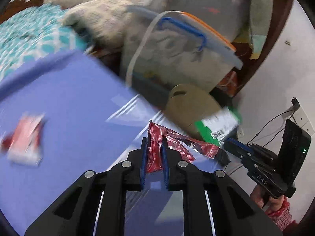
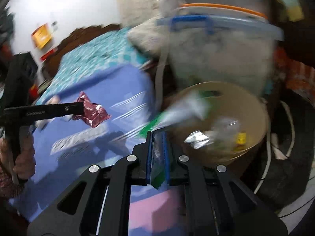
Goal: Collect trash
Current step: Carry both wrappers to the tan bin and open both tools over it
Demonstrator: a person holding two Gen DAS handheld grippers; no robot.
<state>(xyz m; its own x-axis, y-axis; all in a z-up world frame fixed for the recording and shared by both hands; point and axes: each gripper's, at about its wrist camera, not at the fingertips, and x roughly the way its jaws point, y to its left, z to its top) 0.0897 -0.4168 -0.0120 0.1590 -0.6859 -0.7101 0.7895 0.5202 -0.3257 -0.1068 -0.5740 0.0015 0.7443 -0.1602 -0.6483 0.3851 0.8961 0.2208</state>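
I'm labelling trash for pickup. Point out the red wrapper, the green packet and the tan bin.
red wrapper [image 1: 155, 149], left wrist view, crumpled middle between the tongs.
green packet [image 1: 214, 126], left wrist view, its white label.
tan bin [image 2: 256, 106], right wrist view, inner wall.

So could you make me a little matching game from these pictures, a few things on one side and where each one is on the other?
Things:
1. red wrapper
2. green packet
3. red-and-white packet
4. tan bin

Places:
A. lying loose on the blue sheet
B. pinched in the left hand-held gripper
C. on the floor beside the bed, scraps inside
D. pinched in the right hand-held gripper

Pairs: 1-B, 2-D, 3-A, 4-C
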